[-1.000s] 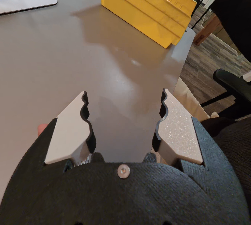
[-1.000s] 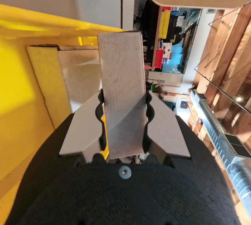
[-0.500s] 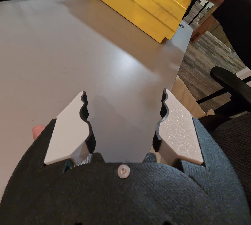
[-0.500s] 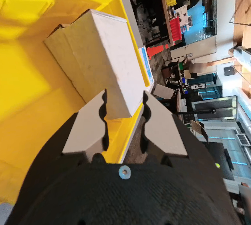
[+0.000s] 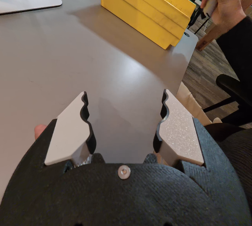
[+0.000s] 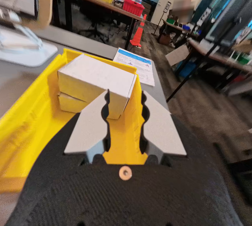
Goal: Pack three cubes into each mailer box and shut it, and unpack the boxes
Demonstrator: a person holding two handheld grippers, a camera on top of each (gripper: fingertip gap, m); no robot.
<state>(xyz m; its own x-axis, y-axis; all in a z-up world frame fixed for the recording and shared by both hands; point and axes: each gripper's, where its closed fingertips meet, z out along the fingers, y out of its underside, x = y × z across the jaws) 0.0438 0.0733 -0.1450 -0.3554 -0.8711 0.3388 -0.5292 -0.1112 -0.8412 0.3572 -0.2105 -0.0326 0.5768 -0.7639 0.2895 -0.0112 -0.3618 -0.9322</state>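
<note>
1. Left gripper [image 5: 124,94], grey fingers on a black body, sits low in the left wrist view with its jaws spread wide and nothing but bare grey tabletop [image 5: 68,56] between them.
2. In the upper middle of that view stands the long yellow plastic bin [image 5: 143,13] near the table's far corner, the tops of the cardboard boxes just peeking over its rim.
3. In the upper right corner, blurred, a hand [image 5: 220,5] grips the other tool above and beyond the bin.
4. Over to the right wrist view: right gripper [image 6: 125,92] is over the bin's near end, jaws parted and holding nothing, yellow bin floor showing through the gap.
5. The closed white cardboard mailer box [image 6: 95,77] sits tilted in the bin at centre frame, resting on a second cardboard mailer box [image 6: 70,102] underneath; the left fingertip overlaps its near corner in the view, contact unclear.
6. A printed paper sheet [image 6: 136,66] lies on the table just past the bin, upper centre.
7. No cubes visible.
</note>
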